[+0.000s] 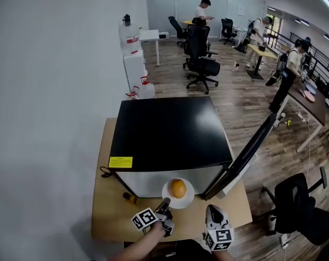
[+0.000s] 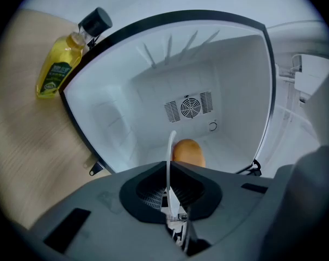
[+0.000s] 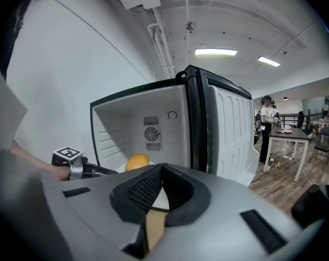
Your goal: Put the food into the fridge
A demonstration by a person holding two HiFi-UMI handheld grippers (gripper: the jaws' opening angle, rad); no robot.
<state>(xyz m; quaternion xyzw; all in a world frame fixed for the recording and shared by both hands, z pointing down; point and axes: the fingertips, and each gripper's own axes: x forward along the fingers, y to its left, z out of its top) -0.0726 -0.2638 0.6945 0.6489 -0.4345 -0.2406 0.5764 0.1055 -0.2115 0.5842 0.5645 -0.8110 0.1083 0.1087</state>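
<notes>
The orange (image 1: 178, 188) sits on a small white plate (image 1: 168, 200). We hold this plate just at the mouth of the open mini fridge (image 1: 169, 132), and as far as we can tell it is not yet set down inside. Our left gripper (image 1: 165, 203) pinches the near rim of the plate. In the left gripper view the thin white edge stands betw. the two pads, w/ the fruit right behind it. Our right gripper (image 1: 211, 210) is near on the right, its pads pressed together on nothing, and it does not touch the plate. The fridge door (image 1: 246, 156) stands wide open to the right. The fridge is on a wooden table (image 1: 107, 216), and a yellow oil bottle (image 1: 130, 198) lies just beside the fridge's left front corner.

Risks, as we judge them: the plate is held by one edge only, so it may tip. The orange is round, i.e. it can roll off if we tilt the plate or push in too fast. The far rim may also knock the lower edge of the opening if we enter too low. The door seems to be no obstacle.
</notes>
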